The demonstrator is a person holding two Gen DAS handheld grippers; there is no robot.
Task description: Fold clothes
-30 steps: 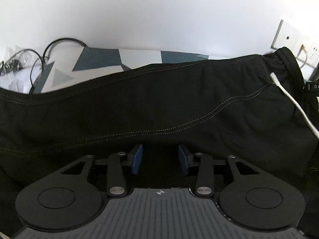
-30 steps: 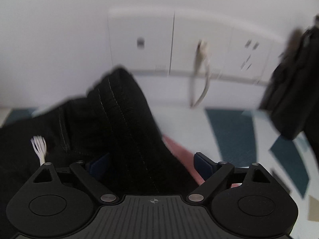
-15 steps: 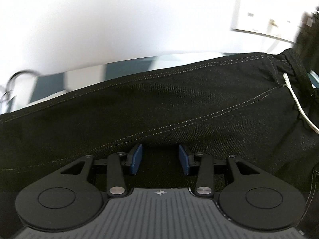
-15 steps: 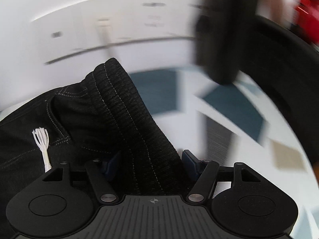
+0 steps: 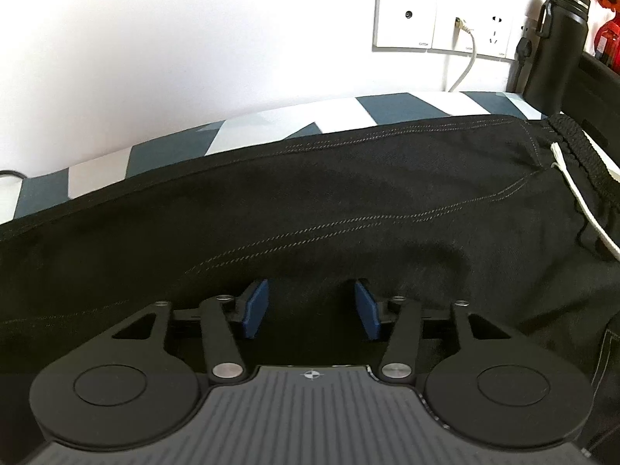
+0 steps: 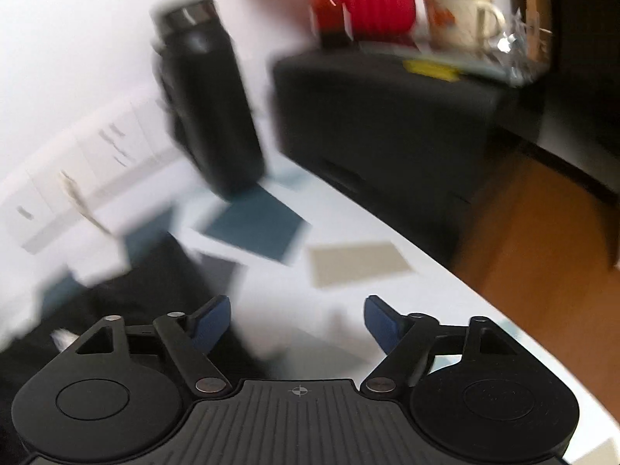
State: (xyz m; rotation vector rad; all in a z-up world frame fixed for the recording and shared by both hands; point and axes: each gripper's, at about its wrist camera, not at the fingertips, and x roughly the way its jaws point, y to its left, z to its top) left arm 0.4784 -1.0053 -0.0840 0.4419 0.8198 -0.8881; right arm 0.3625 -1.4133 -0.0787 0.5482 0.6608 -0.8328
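Observation:
Black denim trousers (image 5: 310,201) with pale stitching lie across the patterned tablecloth (image 5: 271,124), the elastic waistband (image 5: 577,143) and white drawstring (image 5: 581,193) at the right. My left gripper (image 5: 311,308) rests low on the cloth. Its jaws are opening, and dark fabric lies between the blue pads without being pressed. In the blurred right wrist view, my right gripper (image 6: 297,321) hangs over bare tablecloth (image 6: 348,290) with its jaws opening and nothing between them. There the trousers (image 6: 147,283) lie off to its left.
A black bottle (image 6: 209,104) stands by the wall near the sockets (image 5: 438,15) and a white cable (image 5: 465,66). Behind it, a black box (image 6: 387,124) carries a red vase (image 6: 372,0) and a mug (image 6: 457,15). The table's edge and a wooden floor (image 6: 542,252) lie at the right.
My right gripper has let go of the trouser fold and swung right, away from it. The left pads have spread apart, and that gripper has shifted along the trousers.

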